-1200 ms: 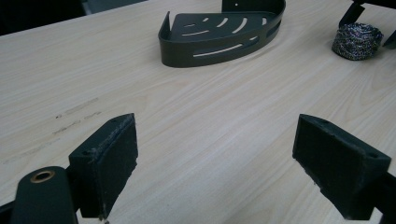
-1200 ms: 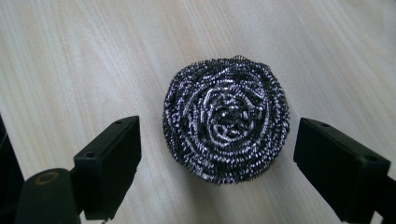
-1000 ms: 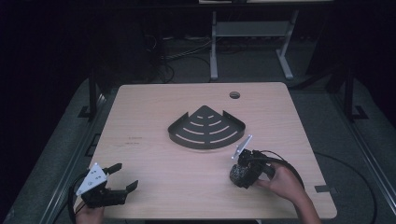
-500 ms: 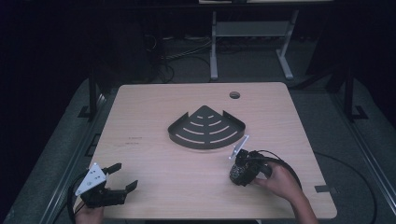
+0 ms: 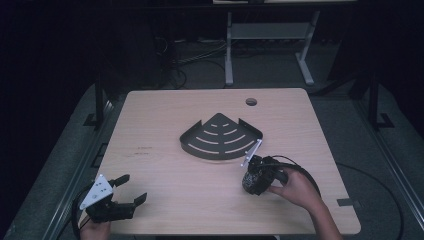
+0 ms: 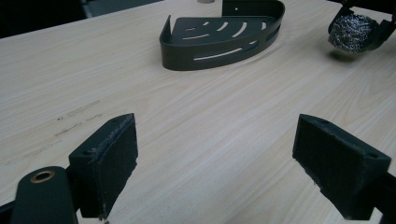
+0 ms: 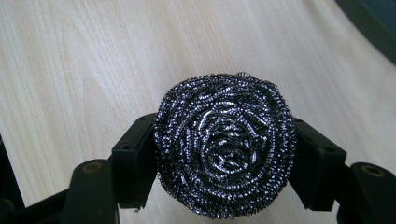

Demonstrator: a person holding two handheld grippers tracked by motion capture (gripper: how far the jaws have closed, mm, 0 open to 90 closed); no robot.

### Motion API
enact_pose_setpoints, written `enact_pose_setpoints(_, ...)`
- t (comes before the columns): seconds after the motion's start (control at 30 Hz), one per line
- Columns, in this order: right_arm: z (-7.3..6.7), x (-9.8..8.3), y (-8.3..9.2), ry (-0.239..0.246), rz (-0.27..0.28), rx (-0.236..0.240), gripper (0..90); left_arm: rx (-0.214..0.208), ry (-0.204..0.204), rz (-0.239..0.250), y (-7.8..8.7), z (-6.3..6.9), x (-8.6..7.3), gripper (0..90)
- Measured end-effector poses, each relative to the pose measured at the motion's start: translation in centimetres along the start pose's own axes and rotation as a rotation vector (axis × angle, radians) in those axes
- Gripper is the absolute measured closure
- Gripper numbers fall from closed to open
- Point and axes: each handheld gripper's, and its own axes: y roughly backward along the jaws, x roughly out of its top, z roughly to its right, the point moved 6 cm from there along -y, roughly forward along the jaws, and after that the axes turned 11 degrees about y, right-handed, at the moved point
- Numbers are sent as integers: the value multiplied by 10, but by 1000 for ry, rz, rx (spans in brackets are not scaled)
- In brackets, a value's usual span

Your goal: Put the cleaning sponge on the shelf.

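Observation:
A round steel wool scourer (image 7: 225,144) sits squeezed between the pads of my right gripper (image 7: 225,151), which is shut on it just above the wooden table. From above, that gripper (image 5: 251,180) is at the table's front right, just in front of the right end of a dark slotted corner shelf basket (image 5: 220,150). In the left gripper view the scourer (image 6: 351,31) hangs a little off the tabletop, to the right of the basket (image 6: 219,46). My left gripper (image 5: 132,188) rests at the front left corner, its jaws wide open (image 6: 215,158) with nothing between them.
The light wooden table (image 5: 165,115) has a round cable hole (image 5: 251,102) near its far edge. Beyond the table a white metal frame (image 5: 270,32) and cables lie on the dark floor. A cable (image 5: 305,172) loops from the right gripper.
The right hand and its gripper have shifted only slightly, up and to the left. The left gripper has stayed where it was.

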Motion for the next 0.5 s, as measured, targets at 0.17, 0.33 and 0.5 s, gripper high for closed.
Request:
enact_pose_setpoints(0.17,3,4,1,3,-2,7,324,2,0,1,0,-1,0,133)
enact_pose_setpoints(0.33,6,10,4,3,13,19,324,2,-1,1,0,-1,0,133)
enact_pose_setpoints(0.5,9,12,3,-2,22,26,324,1,-4,-3,0,-1,-1,133)
